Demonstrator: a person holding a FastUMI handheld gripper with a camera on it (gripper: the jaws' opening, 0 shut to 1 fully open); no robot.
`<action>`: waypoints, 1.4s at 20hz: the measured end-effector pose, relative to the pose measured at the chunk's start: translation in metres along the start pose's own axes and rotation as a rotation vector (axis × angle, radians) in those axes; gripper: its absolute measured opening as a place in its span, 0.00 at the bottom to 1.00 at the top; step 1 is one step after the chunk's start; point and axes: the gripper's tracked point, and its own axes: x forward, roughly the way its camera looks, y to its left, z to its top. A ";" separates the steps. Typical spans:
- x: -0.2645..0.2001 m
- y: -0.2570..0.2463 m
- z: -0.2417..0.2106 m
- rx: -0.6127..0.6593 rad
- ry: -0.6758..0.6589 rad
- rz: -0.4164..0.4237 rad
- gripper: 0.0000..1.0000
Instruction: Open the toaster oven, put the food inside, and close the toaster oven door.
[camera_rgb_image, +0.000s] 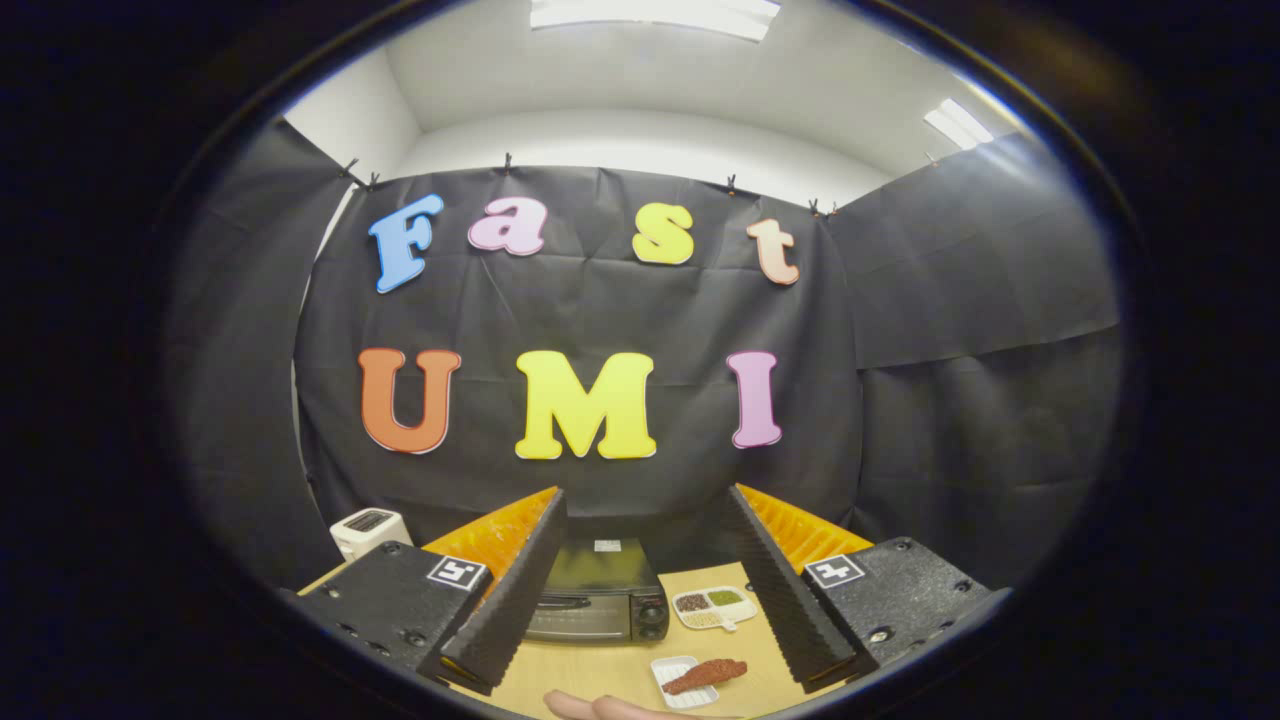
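While the gripper (645, 590) hangs with fingers wide and empty, the closed toaster oven (600, 600) sits at the table's (590, 670) far edge, so a high approach could overshoot its door handle.

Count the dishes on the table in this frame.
2. A white tray holding reddish-brown food lies between the open tongs. A divided dish sits beyond it, right of the closed toaster oven. The fingers may hide others.

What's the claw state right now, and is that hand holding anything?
Claw: open, empty, with the oven beyond its fingers.
Hand: resting on the table near the food, holding nothing visible.
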 end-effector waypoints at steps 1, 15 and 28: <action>0.009 0.004 -0.007 -0.004 0.012 0.009 1.00; 0.157 0.092 -0.199 -0.027 0.412 0.171 1.00; 0.171 0.129 -0.266 0.003 0.542 0.174 1.00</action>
